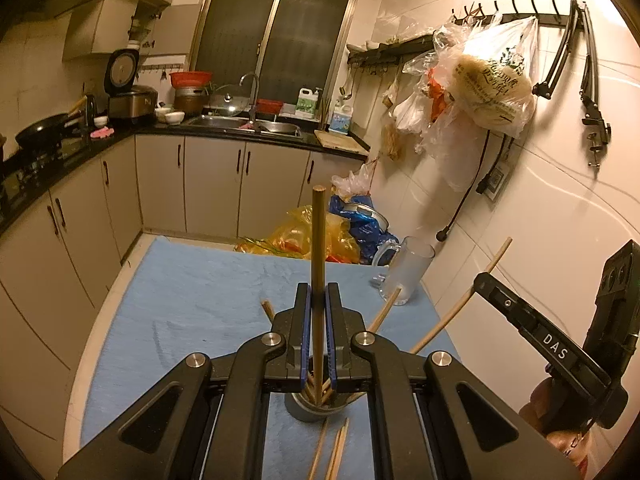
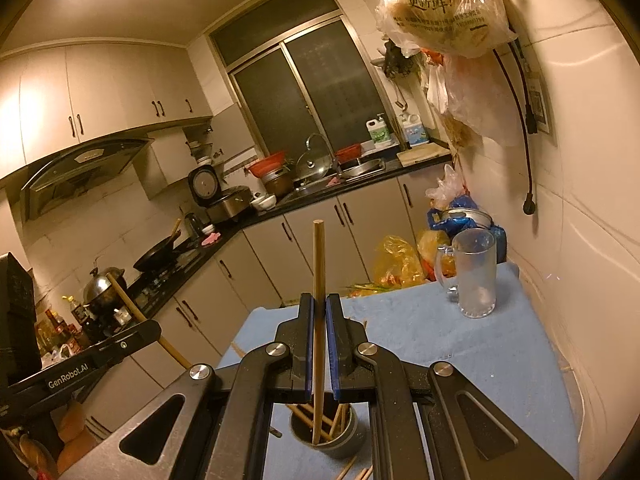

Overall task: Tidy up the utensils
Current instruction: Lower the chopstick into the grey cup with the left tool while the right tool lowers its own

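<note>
Two tongs (image 1: 319, 320) (image 2: 319, 328), one chopstick (image 1: 318, 248) (image 2: 318, 280) each, clamped

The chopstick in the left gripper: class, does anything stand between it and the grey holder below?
Nothing visible does. The left gripper pinches the chopstick upright above the grey holder, whose mouth is open, though other chopsticks already lean inside.

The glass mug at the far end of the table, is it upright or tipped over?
Upright. The glass mug stands on its base on the blue cloth, open rim upward, handle at its side.
</note>
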`<control>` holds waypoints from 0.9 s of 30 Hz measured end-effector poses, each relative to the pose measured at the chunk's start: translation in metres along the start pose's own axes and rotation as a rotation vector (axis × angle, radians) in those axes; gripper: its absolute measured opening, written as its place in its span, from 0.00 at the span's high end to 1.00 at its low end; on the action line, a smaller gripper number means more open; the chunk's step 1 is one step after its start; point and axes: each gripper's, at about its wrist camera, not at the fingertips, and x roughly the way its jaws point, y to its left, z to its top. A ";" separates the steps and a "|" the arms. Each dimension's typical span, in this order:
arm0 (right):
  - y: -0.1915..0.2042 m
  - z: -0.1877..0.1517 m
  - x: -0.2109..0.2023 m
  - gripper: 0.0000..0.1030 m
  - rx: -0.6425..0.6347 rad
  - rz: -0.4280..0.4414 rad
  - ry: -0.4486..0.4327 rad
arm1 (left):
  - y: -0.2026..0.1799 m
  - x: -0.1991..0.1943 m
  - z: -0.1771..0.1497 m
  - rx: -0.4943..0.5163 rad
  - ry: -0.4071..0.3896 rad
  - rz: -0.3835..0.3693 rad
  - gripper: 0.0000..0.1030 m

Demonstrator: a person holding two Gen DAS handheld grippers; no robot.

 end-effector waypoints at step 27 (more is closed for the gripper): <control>-0.023 -0.050 0.072 0.93 0.008 -0.052 0.178 | 0.023 0.067 -0.045 -0.049 0.127 0.010 0.94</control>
